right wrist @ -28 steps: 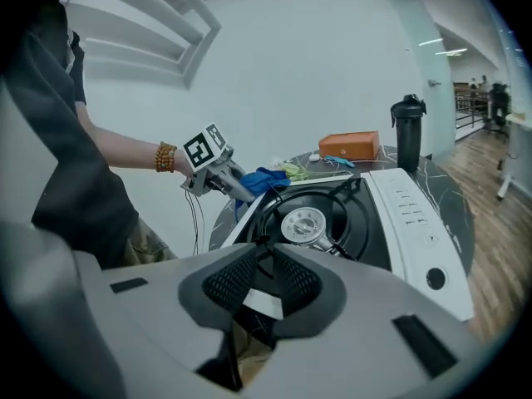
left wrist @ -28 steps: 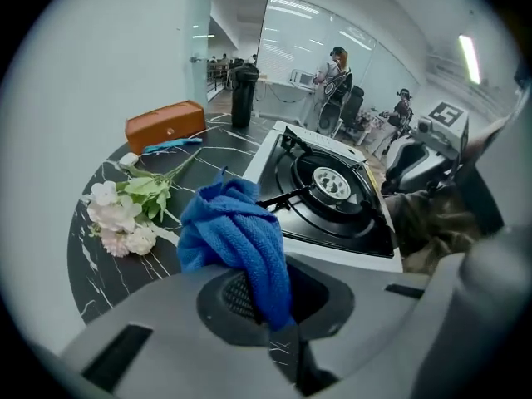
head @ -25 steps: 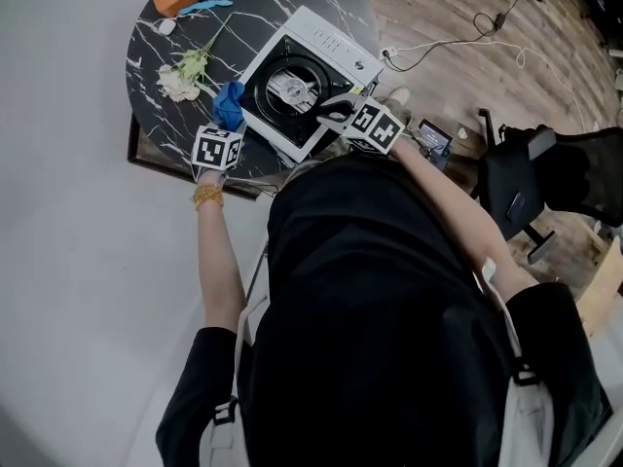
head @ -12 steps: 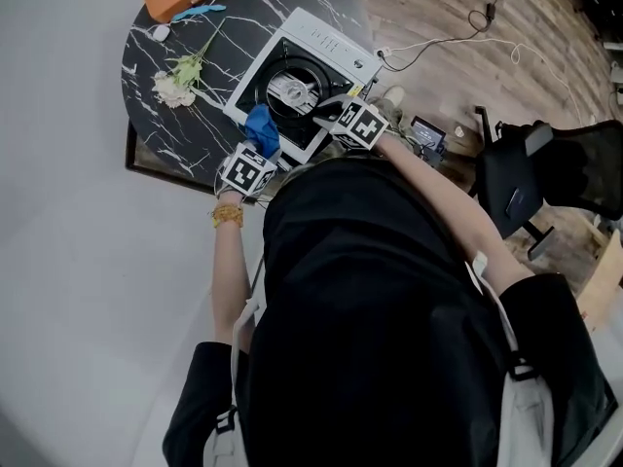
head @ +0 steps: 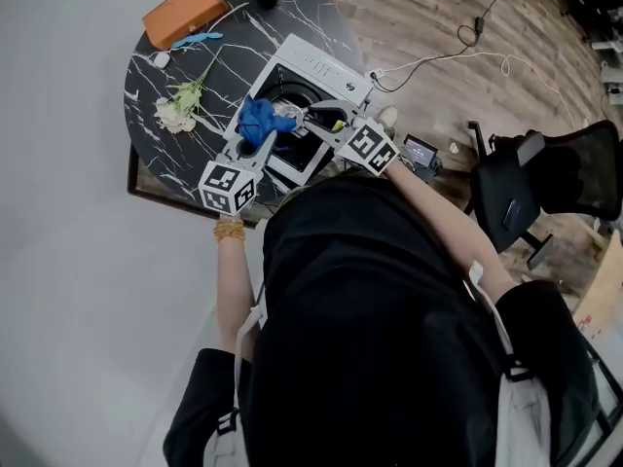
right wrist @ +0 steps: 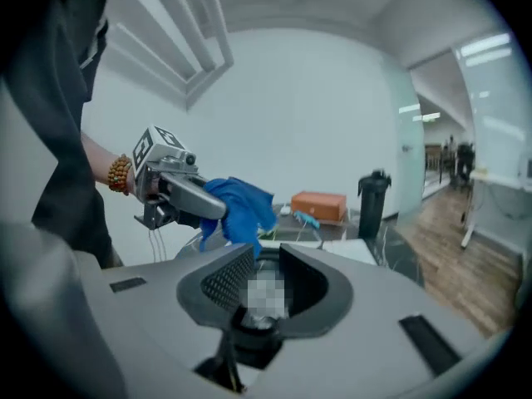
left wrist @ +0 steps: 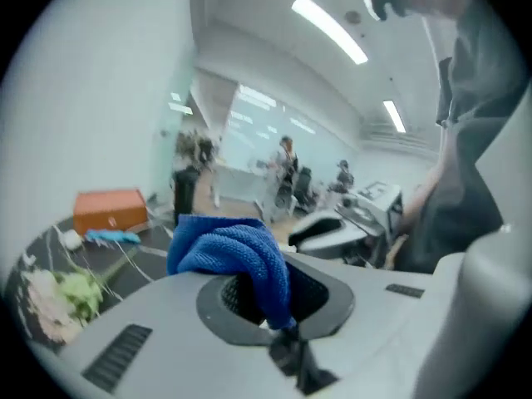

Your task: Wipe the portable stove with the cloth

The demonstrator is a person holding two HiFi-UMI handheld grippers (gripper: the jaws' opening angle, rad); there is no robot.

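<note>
I am clenching the left hand-held gripper [head: 260, 142] on the cloth [head: 257, 119], hovering over the portable stove's [head: 321, 66] left half

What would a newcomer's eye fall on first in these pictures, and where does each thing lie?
The blue cloth stands out first, pinched in the shut jaws of the left gripper over the white portable stove. The stove sits on a round black marbled table, with an orange box at the table's far edge and a pale flower to the stove's left.
</note>
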